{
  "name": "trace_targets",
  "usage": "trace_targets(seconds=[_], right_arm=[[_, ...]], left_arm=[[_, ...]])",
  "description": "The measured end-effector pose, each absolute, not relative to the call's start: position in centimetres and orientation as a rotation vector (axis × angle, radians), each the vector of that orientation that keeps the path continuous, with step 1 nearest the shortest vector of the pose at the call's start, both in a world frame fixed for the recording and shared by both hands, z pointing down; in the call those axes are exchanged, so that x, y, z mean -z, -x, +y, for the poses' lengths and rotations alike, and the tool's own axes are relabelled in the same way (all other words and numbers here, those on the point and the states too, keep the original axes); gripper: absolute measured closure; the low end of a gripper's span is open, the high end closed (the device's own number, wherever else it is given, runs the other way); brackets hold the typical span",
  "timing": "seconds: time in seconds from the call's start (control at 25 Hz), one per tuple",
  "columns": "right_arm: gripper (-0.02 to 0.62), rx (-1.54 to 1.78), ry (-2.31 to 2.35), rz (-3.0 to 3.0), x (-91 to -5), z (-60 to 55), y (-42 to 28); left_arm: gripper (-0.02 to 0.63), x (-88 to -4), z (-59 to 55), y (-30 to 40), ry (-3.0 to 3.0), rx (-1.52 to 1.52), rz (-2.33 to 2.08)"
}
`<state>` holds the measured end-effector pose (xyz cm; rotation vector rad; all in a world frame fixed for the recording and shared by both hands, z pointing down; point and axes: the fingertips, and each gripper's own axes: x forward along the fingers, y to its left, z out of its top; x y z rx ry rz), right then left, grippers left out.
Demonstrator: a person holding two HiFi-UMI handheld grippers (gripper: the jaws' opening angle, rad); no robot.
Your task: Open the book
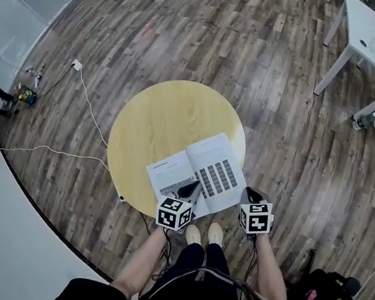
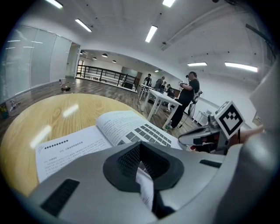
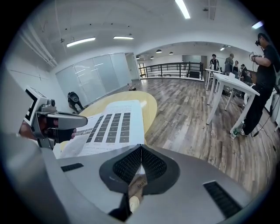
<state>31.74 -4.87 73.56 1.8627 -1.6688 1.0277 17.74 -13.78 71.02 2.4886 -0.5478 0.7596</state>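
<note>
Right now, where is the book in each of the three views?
Head view: the book lies open, lower centre, on the near edge of the round table.
Left gripper view: book at centre-left, its pages spreading to the right.
Right gripper view: book left of centre, its grid page up.
Shared landmark: the round table under it, and.
</note>
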Motion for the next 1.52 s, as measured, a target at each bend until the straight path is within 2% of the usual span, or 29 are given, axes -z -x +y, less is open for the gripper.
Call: trace_targets(seconds=[1.08,1.16,1.52], right_arm=[[0.584,-1.061,-1.839,-1.68,-76.8,-5.2,-32.0],[0.567,-1.044,-1.822,-1.669,-77.0,-5.2,-31.9],[0.386,-1.093,-1.847,-1.641,-77.3,-4.7,-33.2]], left_arm=[[0.607,-72.7,-13.8,-17.5,-2.46,-0.808,-0.557],[0.607,-72.7,-13.9,-17.3,-2.458,-0.807,-0.561],[0.607,-72.9,-13.6,-16.7,-2.448,-0.807,-0.567]])
